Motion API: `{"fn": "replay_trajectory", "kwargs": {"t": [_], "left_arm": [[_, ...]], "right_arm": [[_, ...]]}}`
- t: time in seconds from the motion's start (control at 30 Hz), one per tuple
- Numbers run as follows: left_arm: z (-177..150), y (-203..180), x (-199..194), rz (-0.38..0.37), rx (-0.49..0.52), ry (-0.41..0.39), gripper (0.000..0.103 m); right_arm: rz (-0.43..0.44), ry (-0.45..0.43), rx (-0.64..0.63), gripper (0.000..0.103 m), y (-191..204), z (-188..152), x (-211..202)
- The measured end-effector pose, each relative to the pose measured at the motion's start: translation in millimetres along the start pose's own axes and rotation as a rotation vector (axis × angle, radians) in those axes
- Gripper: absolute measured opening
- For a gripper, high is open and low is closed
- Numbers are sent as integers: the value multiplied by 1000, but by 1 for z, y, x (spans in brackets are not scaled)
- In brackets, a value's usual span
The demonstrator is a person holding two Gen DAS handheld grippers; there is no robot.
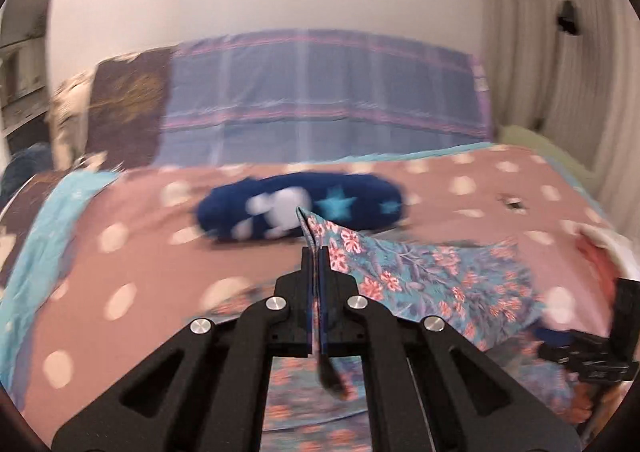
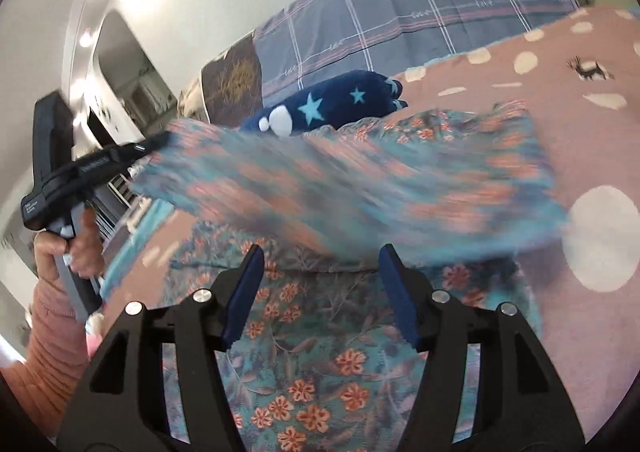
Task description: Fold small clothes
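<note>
Left tongs clamped tight on a corner of the floral cloth, fabric pinched flat between the two black fingers with a little peak poking out past the tips and a strip hanging back toward the camera. From that pinch, cloth lifted off the bed and sloping down to the right, rest of it lying on the pink polka-dot bedspread. Pretty blurry in both views, so no telling about the finer folds.

Right tongs standing wide, blue pads well apart, nothing gripped. Just floral cloth spread flat on the bed beneath them, and the raised part of the same cloth stretched across in front, smeared with blur.

Same right-wrist view, far left: left tongs seen from the side, hand on the grey handle, pink knit sleeve below it.

Behind the cloth, a navy plush thing with light-blue stars and white blobs lying on the bedspread, close to the lifted corner. Further back a blue plaid blanket draped upright with a brown patterned piece to its left. Pale curtain on the right, white wall behind.
</note>
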State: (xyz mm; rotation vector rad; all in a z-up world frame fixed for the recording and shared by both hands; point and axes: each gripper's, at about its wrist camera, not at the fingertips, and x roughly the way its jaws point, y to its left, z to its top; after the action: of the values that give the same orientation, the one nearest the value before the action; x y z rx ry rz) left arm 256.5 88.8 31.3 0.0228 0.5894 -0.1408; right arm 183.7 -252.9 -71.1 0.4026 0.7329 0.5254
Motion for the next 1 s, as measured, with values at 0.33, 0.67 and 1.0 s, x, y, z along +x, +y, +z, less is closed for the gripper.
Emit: {"fn": "replay_trajectory", "kwargs": {"t": [0.33, 0.67, 1.0], "left_arm": [[-87, 66, 68, 79, -171, 246, 11], [-121, 39, 89, 49, -103, 254, 33], [-123, 35, 83, 69, -73, 244, 37]], "right_arm": [[-184, 129, -5, 61, -11, -9, 34], [-135, 145, -11, 22, -7, -10, 48], [-458, 123, 39, 0, -27, -7, 28]]}}
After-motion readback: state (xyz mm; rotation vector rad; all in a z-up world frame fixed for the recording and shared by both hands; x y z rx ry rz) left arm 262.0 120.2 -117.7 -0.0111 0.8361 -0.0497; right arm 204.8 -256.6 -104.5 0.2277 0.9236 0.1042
